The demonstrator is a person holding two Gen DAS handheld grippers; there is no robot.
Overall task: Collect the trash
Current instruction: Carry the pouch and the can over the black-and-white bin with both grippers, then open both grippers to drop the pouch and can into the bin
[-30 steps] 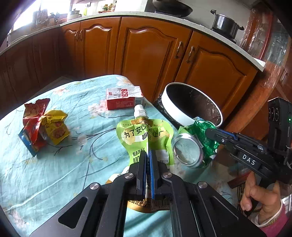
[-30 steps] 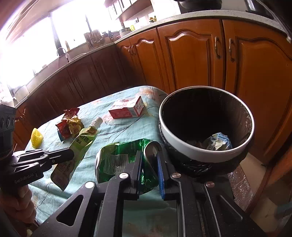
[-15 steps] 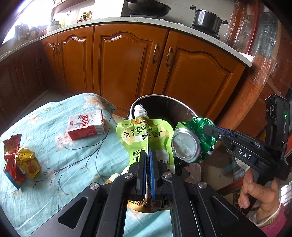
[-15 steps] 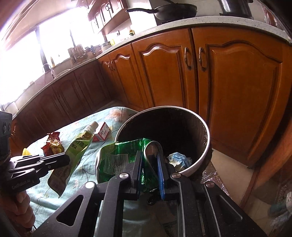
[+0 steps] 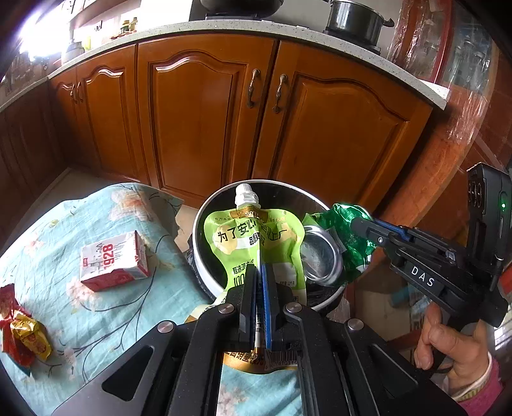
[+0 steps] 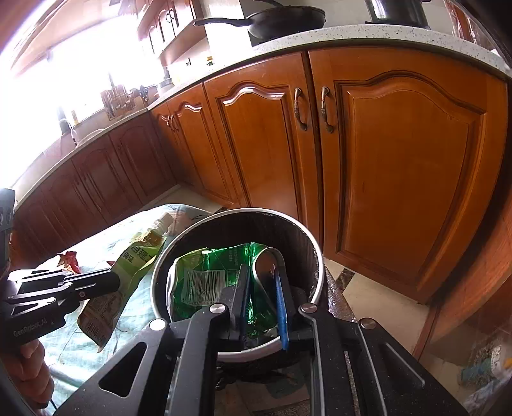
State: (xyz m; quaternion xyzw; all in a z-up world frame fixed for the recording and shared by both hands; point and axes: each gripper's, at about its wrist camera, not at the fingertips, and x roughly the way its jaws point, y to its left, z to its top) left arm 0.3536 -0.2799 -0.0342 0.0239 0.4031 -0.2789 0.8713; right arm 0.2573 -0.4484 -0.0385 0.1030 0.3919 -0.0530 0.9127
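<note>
My left gripper [image 5: 260, 272] is shut on a light-green spouted pouch [image 5: 252, 236], which hangs over the near rim of the round white-rimmed trash bin [image 5: 204, 220]. My right gripper [image 6: 260, 278] is shut on a crushed green can [image 6: 211, 275], held above the bin's [image 6: 307, 236] dark inside. In the left wrist view the can [image 5: 320, 259] shows its silver end beside the pouch, with the right gripper [image 5: 361, 225] reaching in from the right. In the right wrist view the pouch [image 6: 128, 265] hangs from the left gripper [image 6: 113, 281] at the bin's left edge.
A red-and-white carton [image 5: 112, 262] marked 1928 and crumpled red and yellow wrappers [image 5: 22, 332] lie on the flowered blue tablecloth [image 5: 80, 320]. Wooden cabinets [image 5: 198, 121] stand close behind the bin, under a counter with a pot [image 5: 355, 16]. A hand [image 5: 448, 342] holds the right gripper.
Both grippers have carried their loads to the right, off the table's middle and over the bin. The carton and wrappers have slid left in the left wrist view.
</note>
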